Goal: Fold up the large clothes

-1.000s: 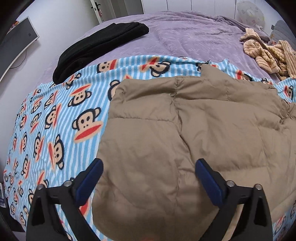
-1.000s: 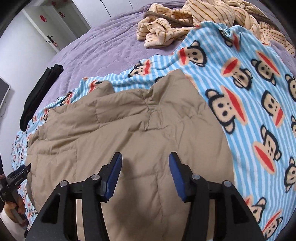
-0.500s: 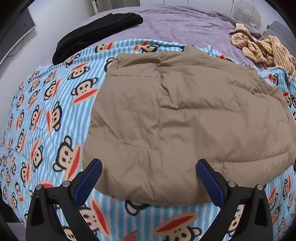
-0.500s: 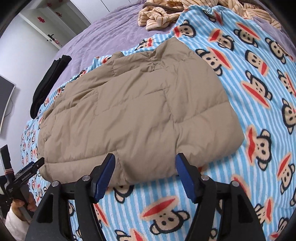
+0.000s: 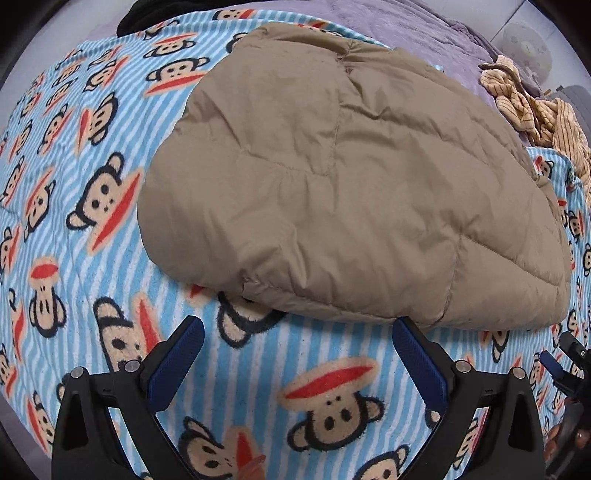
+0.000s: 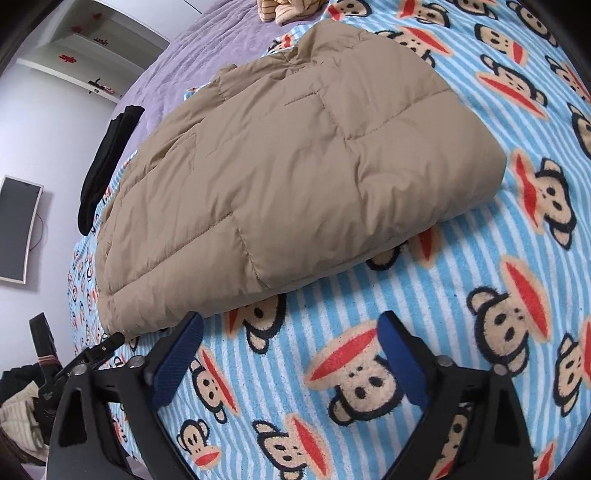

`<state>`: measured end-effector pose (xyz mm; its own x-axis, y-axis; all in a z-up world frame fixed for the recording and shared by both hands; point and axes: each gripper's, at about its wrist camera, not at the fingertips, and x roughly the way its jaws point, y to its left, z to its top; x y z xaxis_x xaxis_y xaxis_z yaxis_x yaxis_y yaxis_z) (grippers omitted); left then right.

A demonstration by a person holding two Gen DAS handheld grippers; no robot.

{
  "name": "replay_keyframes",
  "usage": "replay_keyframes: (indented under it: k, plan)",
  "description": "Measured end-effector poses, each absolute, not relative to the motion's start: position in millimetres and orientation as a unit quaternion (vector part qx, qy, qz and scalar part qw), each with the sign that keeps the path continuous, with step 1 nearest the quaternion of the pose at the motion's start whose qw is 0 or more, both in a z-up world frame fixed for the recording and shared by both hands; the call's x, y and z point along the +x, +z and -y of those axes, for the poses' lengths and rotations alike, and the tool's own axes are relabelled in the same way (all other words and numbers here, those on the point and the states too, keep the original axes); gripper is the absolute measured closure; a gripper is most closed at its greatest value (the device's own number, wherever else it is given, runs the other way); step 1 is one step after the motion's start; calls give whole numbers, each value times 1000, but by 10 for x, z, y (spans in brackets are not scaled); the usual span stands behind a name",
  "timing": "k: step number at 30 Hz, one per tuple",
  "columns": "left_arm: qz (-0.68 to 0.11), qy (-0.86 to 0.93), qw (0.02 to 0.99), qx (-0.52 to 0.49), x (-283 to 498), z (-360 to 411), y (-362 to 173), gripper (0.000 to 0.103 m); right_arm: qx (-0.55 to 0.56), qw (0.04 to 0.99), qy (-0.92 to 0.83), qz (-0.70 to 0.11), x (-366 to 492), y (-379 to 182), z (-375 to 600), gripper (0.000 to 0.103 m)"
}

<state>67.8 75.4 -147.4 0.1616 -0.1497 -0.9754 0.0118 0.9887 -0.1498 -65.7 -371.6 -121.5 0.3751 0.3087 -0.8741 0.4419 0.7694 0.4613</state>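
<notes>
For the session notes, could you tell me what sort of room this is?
Most likely a bedroom: a wide bed under a purple bedspread and monkey-print blanket, with a wall-mounted screen nearby.

A black garment is cut off by the left wrist view's top edge. A striped tan garment is cropped in the right view.

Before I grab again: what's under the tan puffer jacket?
The tan puffer jacket lies on the monkey-print blanket, which shows all around its near edge. Whatever sits beneath the jacket's middle, or between its folded layers, is covered.
</notes>
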Motion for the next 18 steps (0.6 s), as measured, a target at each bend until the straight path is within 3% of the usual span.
replay_keyframes:
  k: [18]
  plan:
    - [-649, -84, 693, -302, 845, -1286, -1853, 1, 517, 682, -29, -516, -555, -1704, 4065, 0]
